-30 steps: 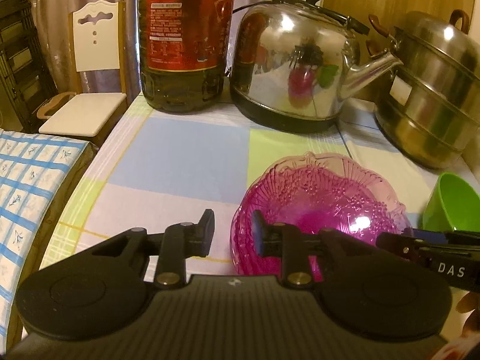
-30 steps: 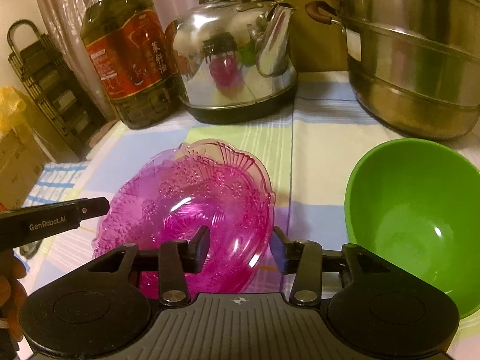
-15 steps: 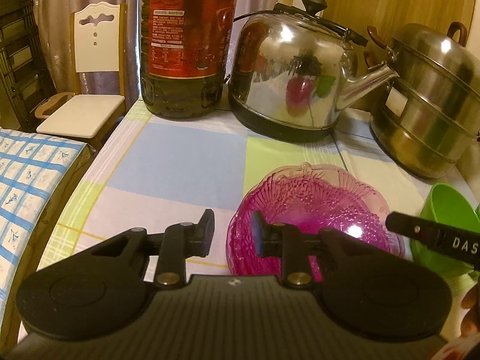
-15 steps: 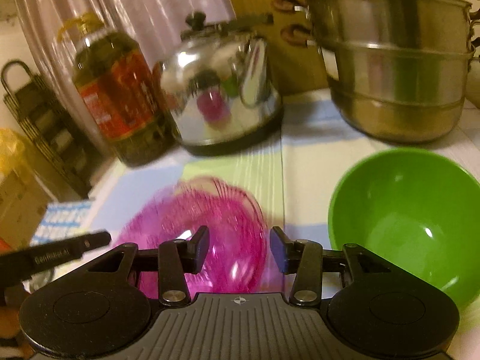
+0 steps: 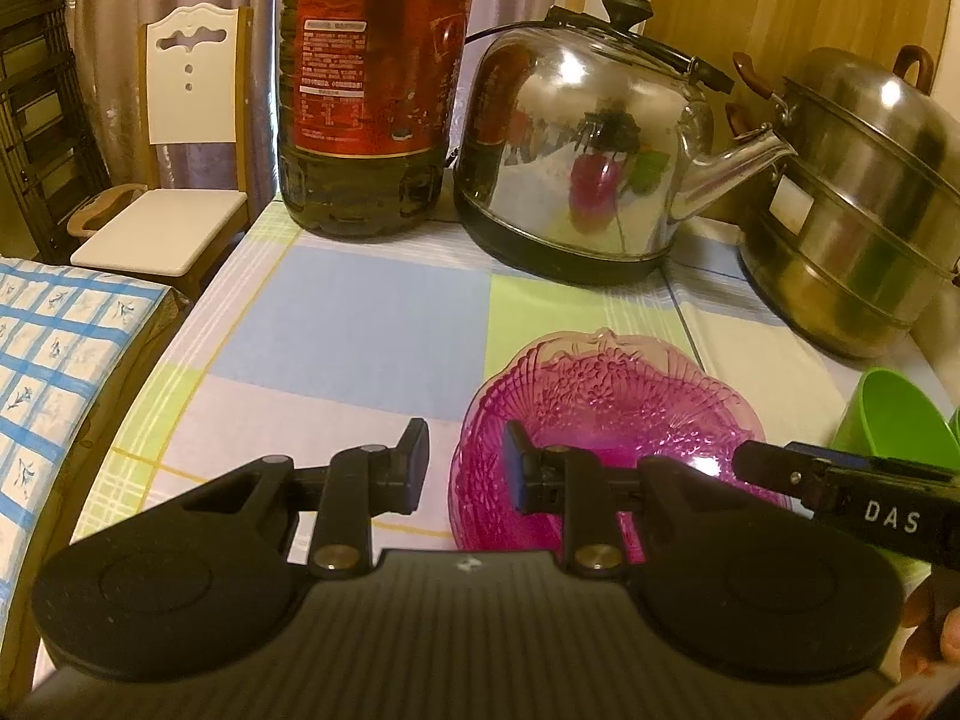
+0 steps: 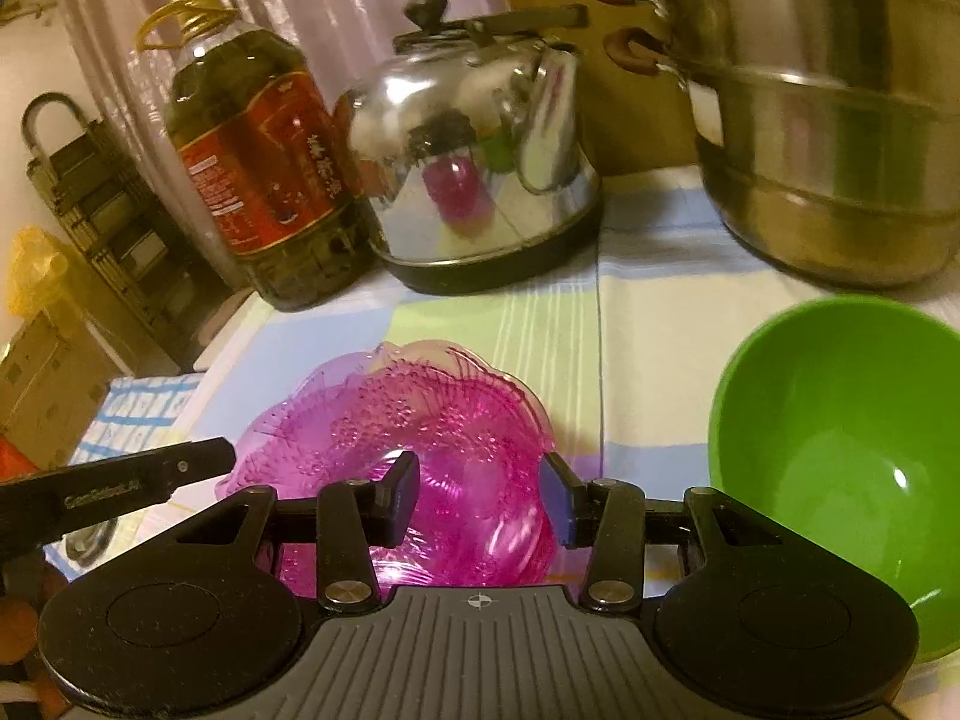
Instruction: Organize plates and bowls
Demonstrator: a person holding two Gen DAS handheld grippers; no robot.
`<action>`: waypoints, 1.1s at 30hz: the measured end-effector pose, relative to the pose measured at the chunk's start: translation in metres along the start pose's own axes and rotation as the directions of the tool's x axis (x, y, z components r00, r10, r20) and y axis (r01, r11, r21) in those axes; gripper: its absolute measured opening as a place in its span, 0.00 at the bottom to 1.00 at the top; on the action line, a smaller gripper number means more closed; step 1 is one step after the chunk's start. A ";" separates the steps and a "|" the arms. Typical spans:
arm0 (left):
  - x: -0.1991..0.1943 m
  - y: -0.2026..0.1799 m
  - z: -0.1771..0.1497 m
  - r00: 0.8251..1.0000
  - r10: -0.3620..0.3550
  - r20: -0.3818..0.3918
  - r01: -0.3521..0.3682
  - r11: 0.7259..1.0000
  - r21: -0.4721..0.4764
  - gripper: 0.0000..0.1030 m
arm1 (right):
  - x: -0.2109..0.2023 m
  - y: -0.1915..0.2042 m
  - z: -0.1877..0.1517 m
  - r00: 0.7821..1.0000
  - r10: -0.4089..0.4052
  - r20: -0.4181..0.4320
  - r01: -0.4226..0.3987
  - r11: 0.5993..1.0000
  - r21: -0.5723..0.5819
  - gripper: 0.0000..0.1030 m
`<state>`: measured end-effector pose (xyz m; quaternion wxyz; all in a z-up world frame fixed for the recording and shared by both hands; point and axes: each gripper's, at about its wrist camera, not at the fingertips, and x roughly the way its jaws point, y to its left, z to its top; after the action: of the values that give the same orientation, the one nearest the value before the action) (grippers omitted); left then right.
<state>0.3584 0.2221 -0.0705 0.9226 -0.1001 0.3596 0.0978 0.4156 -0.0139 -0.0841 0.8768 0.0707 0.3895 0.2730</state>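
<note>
From my left wrist camera, the left gripper hovers low over the checked cloth, its jaws parted with a narrow gap and nothing pinched; the rim of the pink dish sits just behind its right finger, and I cannot tell whether that finger touches it. The near part of the dish is hidden by the gripper body. The right gripper pokes in from the right edge, only one finger and its lettering visible. The green bowl is cut off at the right edge. Behind stand the oil bottle, its top out of frame, the kettle and the steamer. From my right wrist camera, the right gripper has its jaws apart on either side of the dish's near rim, which is blurred; whether the pads press on it I cannot make out. The bowl rests on the cloth to the right, well apart from the dish, its lower edge hidden by the gripper. A finger of the left gripper enters at left, its lettering too smeared to read.
</note>
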 end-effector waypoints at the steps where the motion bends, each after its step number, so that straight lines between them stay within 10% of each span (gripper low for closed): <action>1: -0.001 0.000 0.000 1.000 -0.002 0.001 0.002 1.000 -0.002 0.23 | -0.001 0.002 0.000 1.000 -0.002 0.005 0.002 1.000 -0.014 0.43; 15: -0.052 -0.018 -0.017 1.000 -0.029 0.002 0.029 0.999 0.032 0.23 | -0.062 0.029 -0.008 0.998 -0.057 0.019 0.060 0.987 -0.150 0.43; 33: -0.168 -0.095 -0.095 0.996 -0.091 -0.022 0.092 0.993 0.076 0.40 | -0.240 -0.028 -0.081 0.964 -0.262 0.030 0.262 0.965 0.007 0.43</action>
<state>0.2002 0.0889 -0.0137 0.9260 -0.0818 0.3664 0.0406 0.2373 -0.1724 0.0053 0.9110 0.0240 0.3822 0.1529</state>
